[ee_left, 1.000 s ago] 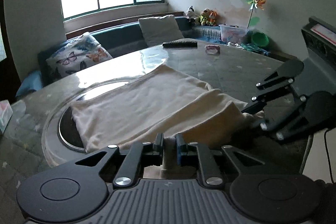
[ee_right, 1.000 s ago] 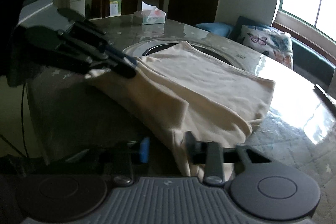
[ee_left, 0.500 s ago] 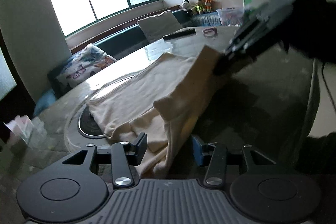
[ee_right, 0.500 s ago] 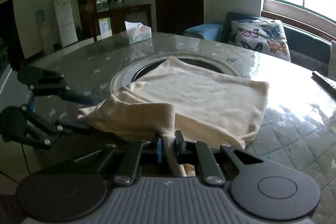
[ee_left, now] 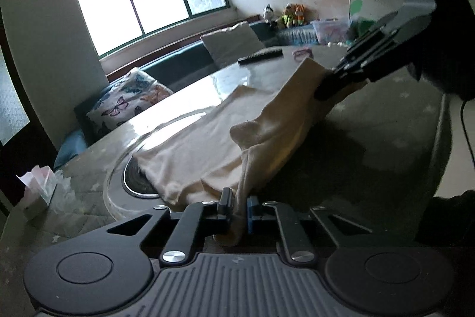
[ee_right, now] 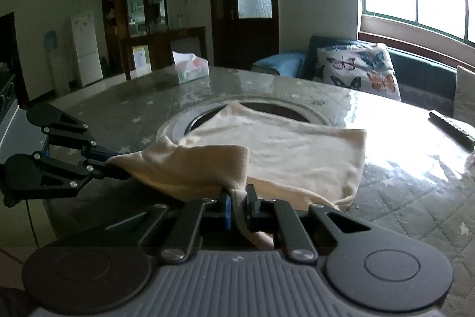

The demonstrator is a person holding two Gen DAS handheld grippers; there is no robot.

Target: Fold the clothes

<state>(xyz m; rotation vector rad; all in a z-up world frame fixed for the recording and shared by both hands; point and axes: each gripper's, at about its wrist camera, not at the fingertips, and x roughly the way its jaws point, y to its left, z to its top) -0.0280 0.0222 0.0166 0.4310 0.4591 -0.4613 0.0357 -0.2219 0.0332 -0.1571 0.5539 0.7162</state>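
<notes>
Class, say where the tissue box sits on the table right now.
The tissue box sits at the table's far edge in the right wrist view, left of centre, beyond the cream garment.

Seen from the right wrist, open table (ee_right: 400, 198) spreads toward 3 o'clock, beyond the cream garment (ee_right: 282, 150). A remote (ee_right: 451, 128) lies at 2 o'clock near the far edge, a tissue box (ee_right: 190, 67) stands at 11 o'clock, and the left gripper (ee_right: 124, 165) blocks 9 o'clock. Bare tabletop lies between these.
</notes>
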